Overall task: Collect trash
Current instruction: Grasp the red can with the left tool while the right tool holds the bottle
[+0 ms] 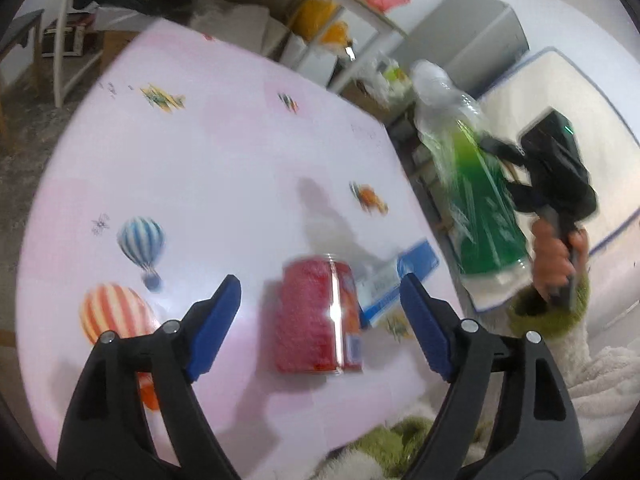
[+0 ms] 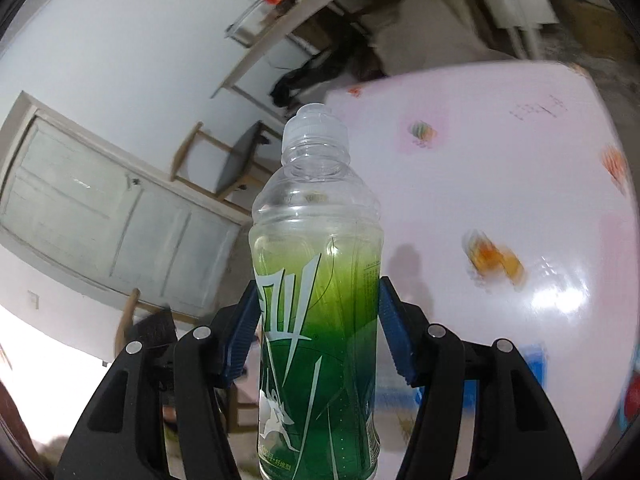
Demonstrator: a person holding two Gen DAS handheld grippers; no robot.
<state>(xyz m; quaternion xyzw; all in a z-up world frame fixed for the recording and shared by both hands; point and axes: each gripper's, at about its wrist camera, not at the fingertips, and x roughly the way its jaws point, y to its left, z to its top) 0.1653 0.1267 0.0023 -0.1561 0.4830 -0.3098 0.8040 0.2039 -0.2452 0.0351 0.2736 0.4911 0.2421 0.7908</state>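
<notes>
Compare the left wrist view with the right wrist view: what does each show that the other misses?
Only the left wrist view shows the open left gripper with the red can lying on its side between its fingers, the blue-and-white carton behind it, and the hand holding the right gripper from outside.

Only the right wrist view shows the right gripper from behind, its blue pads pressed against the bottle, plus the white door and the clear cap.

Both show the green bottle and the pink table.
</notes>
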